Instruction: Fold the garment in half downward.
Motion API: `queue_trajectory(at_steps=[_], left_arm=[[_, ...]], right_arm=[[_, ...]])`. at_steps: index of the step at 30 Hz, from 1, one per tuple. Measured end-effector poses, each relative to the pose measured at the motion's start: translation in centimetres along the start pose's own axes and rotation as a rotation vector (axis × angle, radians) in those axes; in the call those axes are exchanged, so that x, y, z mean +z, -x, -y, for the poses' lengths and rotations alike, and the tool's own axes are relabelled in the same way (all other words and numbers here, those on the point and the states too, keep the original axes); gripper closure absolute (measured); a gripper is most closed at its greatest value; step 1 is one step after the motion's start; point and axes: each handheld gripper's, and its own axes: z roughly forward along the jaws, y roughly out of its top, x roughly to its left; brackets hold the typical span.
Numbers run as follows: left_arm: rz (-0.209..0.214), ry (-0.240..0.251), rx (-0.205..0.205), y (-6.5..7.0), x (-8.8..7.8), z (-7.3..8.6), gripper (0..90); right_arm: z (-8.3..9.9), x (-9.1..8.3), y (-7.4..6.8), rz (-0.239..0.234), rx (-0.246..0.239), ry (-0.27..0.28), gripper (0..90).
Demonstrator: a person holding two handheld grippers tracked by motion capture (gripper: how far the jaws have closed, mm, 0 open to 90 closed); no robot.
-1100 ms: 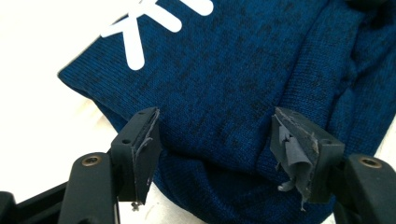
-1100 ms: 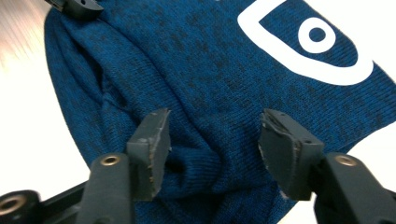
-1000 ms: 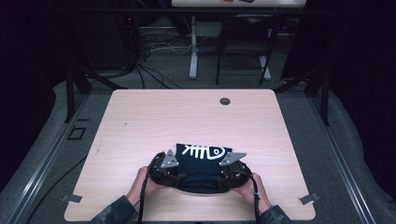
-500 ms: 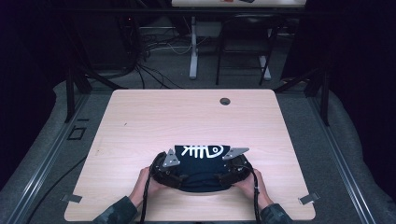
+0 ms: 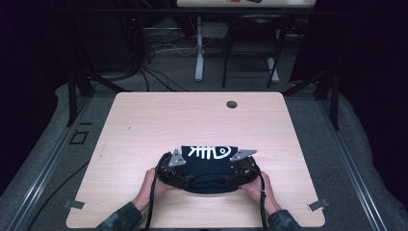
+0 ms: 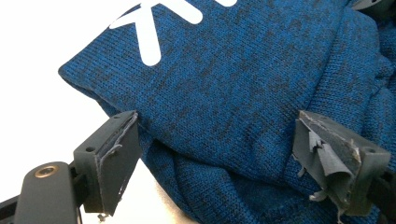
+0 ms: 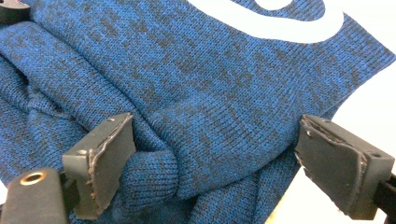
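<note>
The blue knit garment [image 5: 208, 166] lies folded near the front edge of the worktop [image 5: 144, 120], about midway between its left and right edges. Up close in the left gripper view the fabric [image 6: 243, 93] is a fine ribbed knit, deep blue flecked with darker thread, soft and bunched into rounded folds along its near side. A white fish-skeleton print [image 5: 208, 152] sits flat on the top layer, facing the far edge; its strokes look smooth and rubbery against the weave.

The left gripper [image 5: 179, 174] rests at the garment's left end, held by the person's left hand [image 5: 153, 185]. Its jaws have just been opening and now stand wide, the folded cloth bulging between them without the pads pressing on it; the pad lining on one jaw is frayed and peeling. The right gripper [image 5: 236, 174], in the right hand [image 5: 257, 185], sits at the right end. Its jaws too have just been opening and stand well apart [image 7: 212, 172], a rolled hem of the knit lying between them, loose.

The worktop is pale wood-grain laminate with rounded corners and a small round cable hole [image 5: 232, 104] near its far edge.
</note>
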Motion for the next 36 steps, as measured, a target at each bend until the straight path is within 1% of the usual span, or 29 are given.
queue_trajectory(at_steps=[3, 5, 8, 10, 12, 14, 17, 18, 20, 21, 22, 24, 27, 28, 30, 32, 33, 35, 36], left_arm=[[-0.001, 0.011, -0.006, 0.1, -0.1, 0.0, 15.8], [-0.005, 0.026, 0.005, 0.1, -0.4, -0.1, 15.7], [-0.001, 0.055, 0.007, 0.3, -1.0, -0.1, 14.4], [0.005, 0.069, 0.001, 0.4, -1.5, 0.0, 12.1], [-0.004, 0.078, 0.005, 0.4, -2.0, 0.1, 10.0], [-0.007, 0.091, -0.006, 0.3, -2.5, 0.2, 9.3], [-0.017, 0.100, -0.022, 0.0, -3.0, 0.5, 8.2], [-0.023, 0.104, -0.029, -0.1, -3.2, 0.6, 8.0], [-0.028, 0.103, -0.032, -0.3, -3.4, 0.8, 7.6], [-0.028, 0.102, -0.034, -0.4, -3.5, 0.9, 7.5], [-0.032, 0.104, -0.039, -0.4, -3.6, 1.1, 7.5], [-0.037, 0.098, -0.043, -0.6, -3.7, 1.4, 7.1], [-0.039, 0.084, -0.049, -0.9, -3.8, 2.0, 6.8], [-0.038, 0.079, -0.054, -1.0, -3.8, 2.2, 6.5], [-0.048, 0.071, -0.060, -1.2, -3.9, 2.5, 6.1], [-0.045, 0.062, -0.070, -1.4, -3.9, 2.8, 5.9], [-0.056, 0.055, -0.069, -1.6, -3.9, 2.9, 5.4], [-0.076, 0.038, -0.075, -1.9, -3.8, 3.2, 4.8], [-0.076, 0.030, -0.083, -2.1, -3.8, 3.3, 3.3]], right_arm=[[0.0, 0.0, -0.1, 0.000, 0.000, 0.004, 10.6], [-0.1, -0.1, -0.1, 0.011, 0.004, 0.006, 9.8], [-0.3, -0.6, -0.4, 0.026, -0.001, 0.010, 10.4], [-0.3, -1.1, -0.6, 0.026, -0.004, 0.025, 9.9], [-0.3, -1.6, -0.8, 0.024, -0.007, 0.032, 9.0], [-0.2, -2.3, -1.0, 0.028, -0.008, 0.051, 8.8], [0.2, -3.4, -1.1, 0.032, -0.017, 0.059, 8.7], [0.4, -3.8, -1.2, 0.037, -0.013, 0.066, 8.7], [0.8, -4.5, -1.1, 0.043, -0.009, 0.072, 8.7], [1.0, -4.8, -1.0, 0.046, -0.014, 0.066, 8.7], [1.2, -5.0, -1.0, 0.050, -0.006, 0.075, 8.7], [1.6, -5.3, -0.8, 0.052, 0.001, 0.069, 8.6], [2.1, -5.5, -0.7, 0.058, 0.012, 0.060, 8.6], [2.3, -5.6, -0.6, 0.058, 0.007, 0.050, 8.5], [2.7, -5.7, -0.5, 0.063, 0.017, 0.050, 8.5], [3.2, -5.7, -0.3, 0.070, 0.021, 0.042, 8.6], [3.4, -5.7, -0.2, 0.073, 0.024, 0.034, 9.1], [4.0, -5.5, 0.0, 0.099, 0.028, 0.024, 9.8], [4.3, -5.4, 0.3, 0.097, 0.036, 0.010, 9.8]])
